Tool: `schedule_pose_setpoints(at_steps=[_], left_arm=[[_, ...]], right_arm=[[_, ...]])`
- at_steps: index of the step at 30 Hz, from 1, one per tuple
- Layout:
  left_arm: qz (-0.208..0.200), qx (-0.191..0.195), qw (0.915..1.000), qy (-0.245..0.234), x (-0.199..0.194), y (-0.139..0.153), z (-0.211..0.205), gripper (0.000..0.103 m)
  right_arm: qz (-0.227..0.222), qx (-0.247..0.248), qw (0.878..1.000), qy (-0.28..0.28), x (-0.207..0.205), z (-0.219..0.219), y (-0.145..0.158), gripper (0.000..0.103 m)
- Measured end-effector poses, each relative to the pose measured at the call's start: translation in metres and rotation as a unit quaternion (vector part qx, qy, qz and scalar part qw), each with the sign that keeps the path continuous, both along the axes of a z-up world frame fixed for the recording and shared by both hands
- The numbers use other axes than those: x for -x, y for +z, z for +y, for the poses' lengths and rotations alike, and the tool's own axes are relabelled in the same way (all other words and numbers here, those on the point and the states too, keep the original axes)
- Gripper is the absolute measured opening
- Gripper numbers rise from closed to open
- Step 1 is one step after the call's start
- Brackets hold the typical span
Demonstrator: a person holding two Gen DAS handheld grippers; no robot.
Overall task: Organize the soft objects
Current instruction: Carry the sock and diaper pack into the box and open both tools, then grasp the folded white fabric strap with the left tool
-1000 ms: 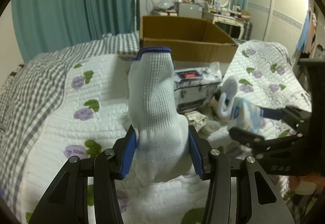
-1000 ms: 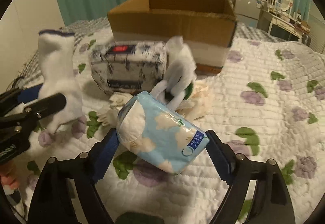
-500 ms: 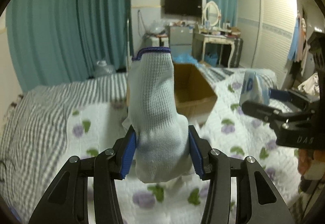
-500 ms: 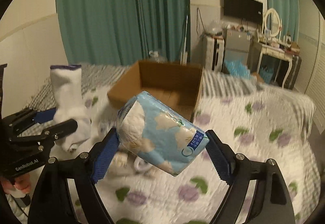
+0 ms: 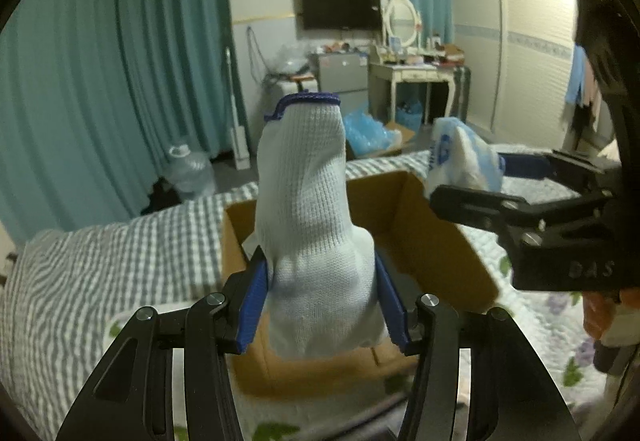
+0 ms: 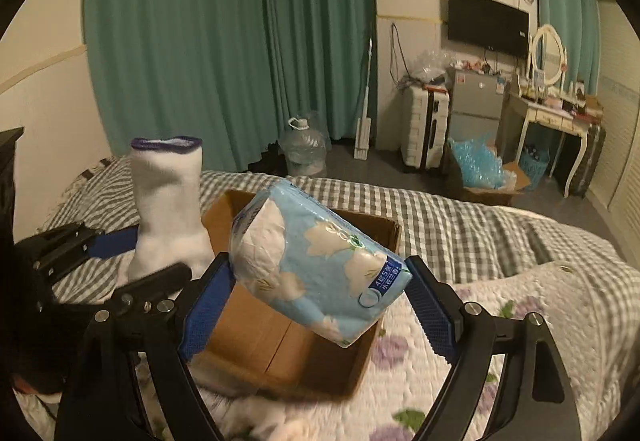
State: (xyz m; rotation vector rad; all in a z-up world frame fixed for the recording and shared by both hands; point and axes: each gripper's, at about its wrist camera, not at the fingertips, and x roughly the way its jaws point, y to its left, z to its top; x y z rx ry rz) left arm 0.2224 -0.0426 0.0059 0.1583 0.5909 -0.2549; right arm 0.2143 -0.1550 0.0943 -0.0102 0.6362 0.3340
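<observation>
My left gripper (image 5: 320, 301) is shut on a white sock with a blue cuff (image 5: 312, 209) and holds it upright above the open cardboard box (image 5: 436, 237). It also shows in the right wrist view (image 6: 168, 201), at the left. My right gripper (image 6: 316, 301) is shut on a blue-and-white tissue pack (image 6: 316, 261) and holds it over the box (image 6: 288, 345). The pack shows in the left wrist view (image 5: 460, 157), over the box's right wall. The box interior is mostly hidden behind the held things.
The box sits on a bed with a floral quilt (image 6: 540, 321) and a grey checked blanket (image 5: 100, 261). Beyond the bed are teal curtains (image 6: 224, 41), a water jug (image 6: 302, 149), a suitcase, a small fridge and a dressing table (image 6: 556, 113).
Both grippers have risen and moved forward from the pile of things on the quilt to above the cardboard box, each still holding its object.
</observation>
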Motion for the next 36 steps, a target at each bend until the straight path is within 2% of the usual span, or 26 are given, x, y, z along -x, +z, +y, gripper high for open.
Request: schedule_pose_setpoints(at_steps=[4, 6, 7, 8, 13, 19, 21, 22, 27, 31, 36], left_arm=[[0.006, -0.009, 0.9999, -0.001, -0.017, -0.016, -0.001, 0.059], [-0.002, -0.016, 0.9999, -0.004, -0.017, -0.018, -0.001, 0.073], [-0.012, -0.021, 0.9997, 0.002, -0.015, -0.016, -0.002, 0.081], [-0.022, -0.026, 0.9994, 0.009, -0.011, -0.014, -0.003, 0.085], [-0.022, -0.006, 0.9994, 0.027, 0.006, 0.004, 0.011, 0.085], [-0.050, 0.011, 0.9979, 0.040, 0.062, 0.047, 0.026, 0.085], [-0.058, 0.020, 0.9974, 0.039, 0.082, 0.060, 0.032, 0.088], [-0.066, 0.020, 0.9968, 0.041, 0.094, 0.069, 0.036, 0.094], [-0.094, 0.018, 0.9944, 0.045, 0.145, 0.089, 0.043, 0.094], [-0.098, 0.008, 0.9929, 0.066, 0.169, 0.080, 0.044, 0.094], [-0.059, 0.037, 0.9941, 0.083, 0.178, 0.043, 0.050, 0.094]], right_arm=[[0.019, -0.001, 1.000, 0.000, -0.037, 0.003, -0.018, 0.086], [0.020, -0.003, 1.000, 0.000, -0.051, 0.003, -0.025, 0.088], [0.021, -0.007, 1.000, 0.003, -0.053, 0.002, -0.029, 0.092], [0.019, -0.018, 1.000, 0.003, -0.057, 0.002, -0.030, 0.100], [0.018, -0.043, 0.999, -0.009, -0.050, -0.010, -0.030, 0.102], [-0.009, -0.024, 0.999, -0.025, -0.003, -0.023, 0.010, 0.102], [-0.022, -0.010, 0.999, -0.023, 0.021, -0.022, 0.029, 0.102], [-0.028, -0.003, 0.999, -0.022, 0.031, -0.022, 0.037, 0.103], [-0.062, 0.038, 0.997, -0.012, 0.098, -0.018, 0.076, 0.103], [-0.072, 0.051, 0.996, -0.004, 0.137, -0.013, 0.082, 0.103], [-0.053, 0.068, 0.996, 0.006, 0.169, -0.005, 0.049, 0.103]])
